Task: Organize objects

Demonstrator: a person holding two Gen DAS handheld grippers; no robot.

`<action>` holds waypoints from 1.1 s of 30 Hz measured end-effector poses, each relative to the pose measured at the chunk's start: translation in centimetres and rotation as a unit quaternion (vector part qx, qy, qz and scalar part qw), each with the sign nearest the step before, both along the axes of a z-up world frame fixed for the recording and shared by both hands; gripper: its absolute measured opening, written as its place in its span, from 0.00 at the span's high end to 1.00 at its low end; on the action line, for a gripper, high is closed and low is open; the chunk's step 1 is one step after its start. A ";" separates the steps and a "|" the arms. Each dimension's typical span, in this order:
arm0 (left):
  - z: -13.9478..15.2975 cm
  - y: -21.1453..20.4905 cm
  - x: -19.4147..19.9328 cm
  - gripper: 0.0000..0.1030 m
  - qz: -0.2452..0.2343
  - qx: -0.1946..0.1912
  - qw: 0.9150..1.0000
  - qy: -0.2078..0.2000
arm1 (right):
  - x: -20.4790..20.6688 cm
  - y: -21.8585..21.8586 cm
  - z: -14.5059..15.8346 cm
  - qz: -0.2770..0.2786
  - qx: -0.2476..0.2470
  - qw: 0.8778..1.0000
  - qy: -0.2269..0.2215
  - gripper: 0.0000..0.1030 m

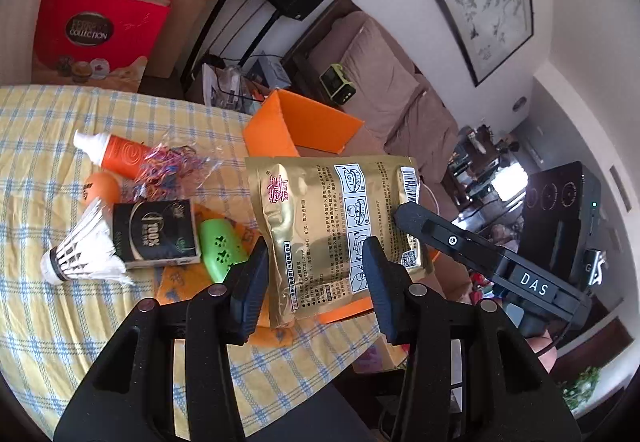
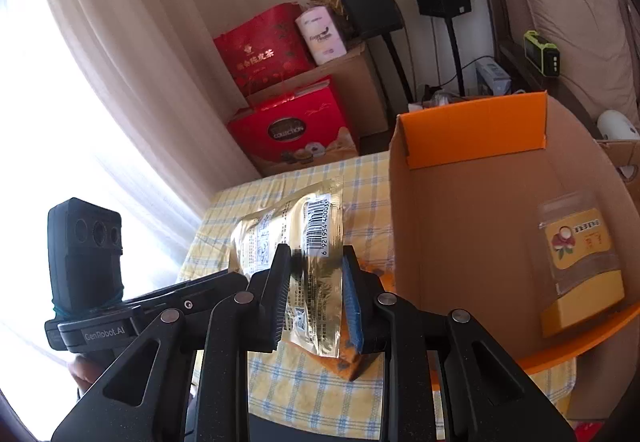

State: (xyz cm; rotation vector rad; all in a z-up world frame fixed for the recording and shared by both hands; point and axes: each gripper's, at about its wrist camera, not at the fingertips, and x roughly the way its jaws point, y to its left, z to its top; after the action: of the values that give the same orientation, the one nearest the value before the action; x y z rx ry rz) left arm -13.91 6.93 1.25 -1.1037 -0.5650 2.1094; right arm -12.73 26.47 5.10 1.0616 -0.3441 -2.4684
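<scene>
Pouch (image 1: pixel 336 226) of gold foil, probably light, crinkly and slippery, pinched between both grippers: left gripper (image 1: pixel 316 282) at its bottom edge, right gripper (image 2: pixel 316 298) narrowly clamping the barcode side.

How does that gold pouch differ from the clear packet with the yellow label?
The gold pouch is opaque foil, held up off the table between both grippers; the clear packet is see-through and lies untouched inside the orange box. The pouch shows a barcode and printed instructions; the packet shows a yellow label. Both are flat sealed bags.
</scene>
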 end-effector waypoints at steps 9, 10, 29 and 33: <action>0.2 7.4 -0.7 0.59 -0.053 -0.016 0.998 -0.003 | 1.5 5.5 0.8 -0.049 -0.002 0.999 0.008 0.79; 0.1 8.3 -0.8 0.59 -0.061 -0.014 0.998 -0.007 | 1.7 6.1 0.8 -0.053 -0.002 0.999 0.008 0.80; -0.7 15.3 -3.5 0.57 -0.100 -0.042 0.994 -0.032 | -0.7 12.2 -0.7 -0.048 0.022 0.998 -0.033 0.94; -0.4 13.2 -3.9 0.54 -0.074 -0.031 0.996 -0.037 | -2.2 11.3 -1.8 -0.039 0.068 0.996 -0.041 0.94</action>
State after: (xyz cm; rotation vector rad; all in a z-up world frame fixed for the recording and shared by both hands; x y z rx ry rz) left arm -17.79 20.09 0.83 -1.2239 -0.4405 1.9768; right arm -14.89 37.77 3.27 1.2293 -0.2487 -2.5526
